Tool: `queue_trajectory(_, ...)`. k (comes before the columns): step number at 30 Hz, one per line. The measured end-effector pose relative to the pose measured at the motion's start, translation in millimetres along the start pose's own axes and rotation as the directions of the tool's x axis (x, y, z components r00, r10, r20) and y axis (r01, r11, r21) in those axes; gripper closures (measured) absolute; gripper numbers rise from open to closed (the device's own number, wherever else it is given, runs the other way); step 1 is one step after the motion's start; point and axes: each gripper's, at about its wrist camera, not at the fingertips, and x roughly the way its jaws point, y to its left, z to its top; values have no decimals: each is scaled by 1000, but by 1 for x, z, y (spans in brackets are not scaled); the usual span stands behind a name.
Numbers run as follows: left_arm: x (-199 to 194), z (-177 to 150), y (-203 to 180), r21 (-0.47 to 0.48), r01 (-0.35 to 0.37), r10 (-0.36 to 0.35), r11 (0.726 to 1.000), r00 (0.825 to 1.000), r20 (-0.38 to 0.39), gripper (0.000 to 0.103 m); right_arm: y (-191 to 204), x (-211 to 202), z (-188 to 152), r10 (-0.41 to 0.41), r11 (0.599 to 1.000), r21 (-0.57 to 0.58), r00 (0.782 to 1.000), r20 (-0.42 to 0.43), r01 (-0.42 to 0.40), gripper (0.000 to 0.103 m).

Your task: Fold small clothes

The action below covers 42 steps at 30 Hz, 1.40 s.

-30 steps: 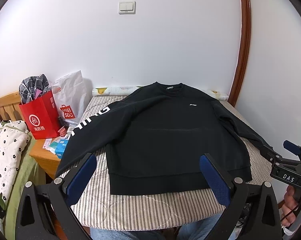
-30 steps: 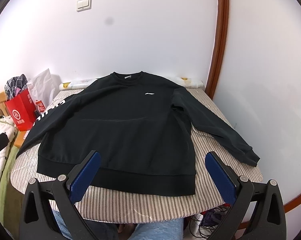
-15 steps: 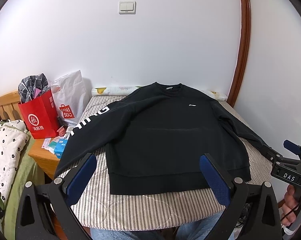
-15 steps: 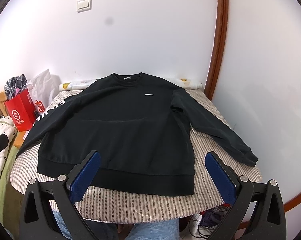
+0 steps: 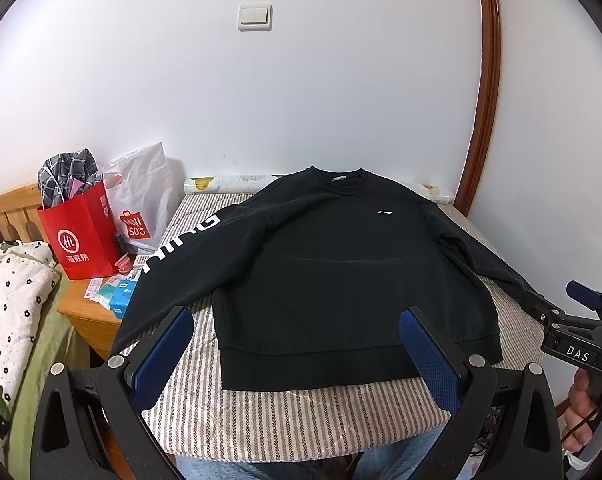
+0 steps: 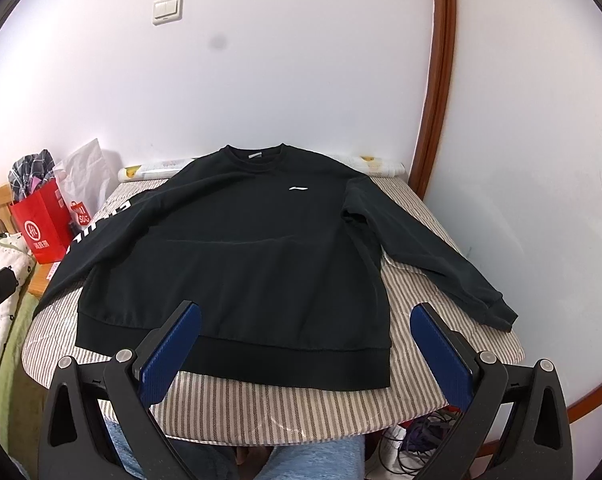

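Note:
A black sweatshirt (image 5: 341, 272) (image 6: 241, 264) lies flat, front up, on a striped padded table (image 5: 301, 420) (image 6: 285, 408), collar at the far side, hem toward me. Its left sleeve carries white letters (image 5: 185, 240) and hangs over the table's left edge. The right sleeve (image 6: 433, 260) stretches to the right edge. My left gripper (image 5: 297, 344) hovers open above the hem, nothing between its blue pads. My right gripper (image 6: 305, 340) is open over the hem's right part, also holding nothing. In the left wrist view the right gripper (image 5: 573, 320) appears at the right edge, held by a hand.
A red paper bag (image 5: 81, 236) and a white plastic bag (image 5: 145, 208) stand on a wooden nightstand (image 5: 85, 316) at left, beside a floral quilt (image 5: 9, 300). A rolled sheet (image 6: 365, 166) lies along the white wall. Cables (image 6: 421, 440) lie under the table's right side.
Almost nothing differs; both views drift very slightly. The sweatshirt lies as before and both grippers remain open.

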Motion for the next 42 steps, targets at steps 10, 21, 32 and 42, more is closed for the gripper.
queue_trajectory(10, -2, 0, -1, 3, -1, 1, 1000, 1000, 4, 0, 0, 0, -1, -2, 1000, 10, 1000, -1, 2, 0)
queue_trajectory(21, -4, 1, 1, 9, -5, 5, 1000, 1000, 6, 0, 2, -1, -3, -6, 1000, 4, 1000, 3, 6, 0)
queue_trajectory(32, 1, -1, 5, -14, 22, -22, 1000, 1000, 8, 0, 0, -4, -6, -3, 1000, 11, 1000, 17, 3, 0)
queue_trajectory(42, 55, -29, 50, -167, 36, -48, 985, 997, -67, 0, 5, 28, -20, 33, 999, 25, 999, 9, -33, 0)
